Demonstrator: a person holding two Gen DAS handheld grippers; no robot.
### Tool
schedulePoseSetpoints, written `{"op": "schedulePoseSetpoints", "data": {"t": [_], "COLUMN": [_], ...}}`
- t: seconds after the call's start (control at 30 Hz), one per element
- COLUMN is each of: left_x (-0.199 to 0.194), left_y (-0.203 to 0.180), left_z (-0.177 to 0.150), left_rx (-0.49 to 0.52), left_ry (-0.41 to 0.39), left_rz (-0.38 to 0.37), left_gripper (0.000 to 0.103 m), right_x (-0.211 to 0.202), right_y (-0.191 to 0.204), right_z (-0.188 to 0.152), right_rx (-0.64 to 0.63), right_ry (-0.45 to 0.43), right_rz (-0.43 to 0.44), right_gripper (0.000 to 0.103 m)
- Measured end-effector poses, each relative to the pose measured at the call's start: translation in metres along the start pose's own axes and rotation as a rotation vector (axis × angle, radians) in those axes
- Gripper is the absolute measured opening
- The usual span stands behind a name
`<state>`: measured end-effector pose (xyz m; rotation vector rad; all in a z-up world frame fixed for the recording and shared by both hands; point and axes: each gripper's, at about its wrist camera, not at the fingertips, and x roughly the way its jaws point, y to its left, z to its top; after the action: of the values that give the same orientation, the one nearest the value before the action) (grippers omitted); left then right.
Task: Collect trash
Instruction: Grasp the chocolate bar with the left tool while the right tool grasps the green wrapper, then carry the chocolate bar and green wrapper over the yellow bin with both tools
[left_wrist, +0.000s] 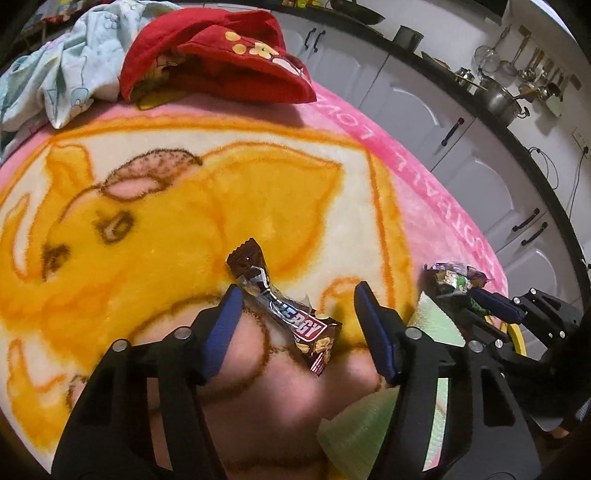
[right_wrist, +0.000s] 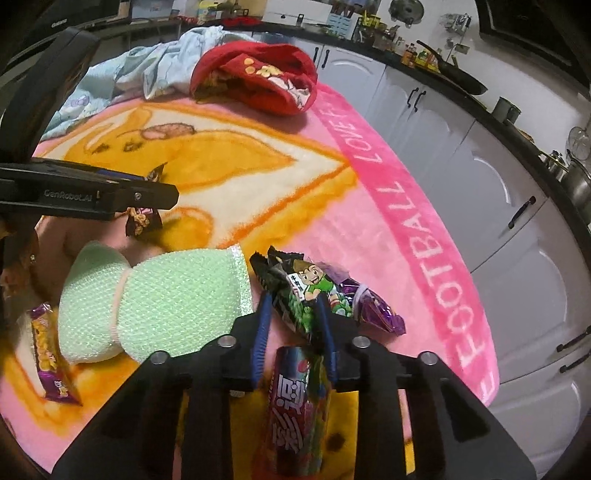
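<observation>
In the left wrist view a brown "ENERGY" candy-bar wrapper (left_wrist: 291, 317) lies on the blanket between the blue pads of my left gripper (left_wrist: 299, 314). The jaws are open and a gap shows on the wrapper's right side. In the right wrist view my right gripper (right_wrist: 295, 314) is shut on a black-green wrapper with a cartoon figure (right_wrist: 306, 291). A purple wrapper (right_wrist: 376, 310) lies against it. A red printed wrapper (right_wrist: 299, 398) lies under the right gripper's body. The left gripper (right_wrist: 162, 184) hovers over the brown wrapper (right_wrist: 142, 221) at the left. The right gripper (left_wrist: 476, 299) shows at the left wrist view's right edge.
A pale green textured sponge cloth (right_wrist: 147, 302) lies between the two grippers. A purple-yellow wrapper (right_wrist: 48, 354) sits at the near left. A red garment (left_wrist: 218, 55) and a light blue cloth (left_wrist: 62, 70) lie at the far end of the pink-and-yellow blanket (right_wrist: 388, 206). White cabinets (right_wrist: 517, 221) run along the right.
</observation>
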<state>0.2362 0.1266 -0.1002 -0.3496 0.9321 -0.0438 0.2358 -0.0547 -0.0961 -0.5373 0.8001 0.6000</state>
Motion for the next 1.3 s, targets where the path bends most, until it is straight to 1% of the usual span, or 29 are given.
{"op": "schedulePoseSetpoints", "data": {"t": [0.03, 0.07, 0.13, 0.2, 0.23, 0.3, 0.33, 0.37, 0.5, 0.7, 0.83, 1.07, 1.3], "left_x": [0.001, 0.001, 0.001, 0.002, 0.001, 0.000, -0.001, -0.004, -0.018, -0.050, -0.072, -0.093, -0.112], "left_y": [0.000, 0.001, 0.002, 0.005, 0.007, 0.011, 0.012, 0.012, 0.012, 0.002, -0.006, -0.023, -0.051], "left_z": [0.000, 0.000, -0.001, -0.001, -0.001, -0.001, -0.001, -0.001, -0.001, -0.006, -0.012, -0.014, -0.017], "left_rx": [0.001, 0.000, 0.000, 0.002, 0.001, -0.006, -0.005, -0.002, 0.004, 0.033, 0.053, 0.082, 0.126], "left_ry": [-0.001, -0.001, -0.003, -0.007, -0.008, -0.009, -0.011, -0.021, -0.062, -0.136, -0.180, -0.226, -0.268], "left_rz": [0.002, 0.006, 0.014, 0.022, 0.024, 0.008, 0.007, 0.003, -0.004, 0.017, 0.024, 0.022, 0.003], "left_gripper": [0.051, 0.047, 0.035, 0.027, 0.024, 0.021, 0.013, 0.007, 0.007, 0.007, 0.006, 0.006, 0.006], "right_x": [0.001, 0.002, 0.004, 0.004, 0.004, 0.002, 0.000, -0.003, -0.018, -0.046, -0.060, -0.091, -0.127], "right_y": [0.001, 0.001, 0.002, 0.003, 0.002, 0.000, -0.002, -0.003, -0.007, -0.003, 0.001, 0.005, -0.005], "right_z": [0.000, 0.000, 0.001, 0.003, 0.003, 0.004, 0.005, 0.005, 0.006, 0.003, 0.002, 0.000, -0.007], "right_rx": [-0.004, -0.008, -0.009, -0.002, 0.005, 0.025, 0.042, 0.057, 0.092, 0.114, 0.126, 0.125, 0.142], "right_ry": [0.002, 0.002, 0.006, 0.001, -0.002, -0.013, -0.023, -0.033, -0.074, -0.148, -0.181, -0.235, -0.295], "right_rz": [-0.001, -0.003, 0.007, 0.011, 0.017, 0.028, 0.042, 0.051, 0.062, 0.094, 0.114, 0.124, 0.109], "right_gripper": [0.019, 0.015, 0.012, 0.007, 0.007, 0.005, 0.004, 0.004, 0.004, 0.004, 0.004, 0.004, 0.004]}}
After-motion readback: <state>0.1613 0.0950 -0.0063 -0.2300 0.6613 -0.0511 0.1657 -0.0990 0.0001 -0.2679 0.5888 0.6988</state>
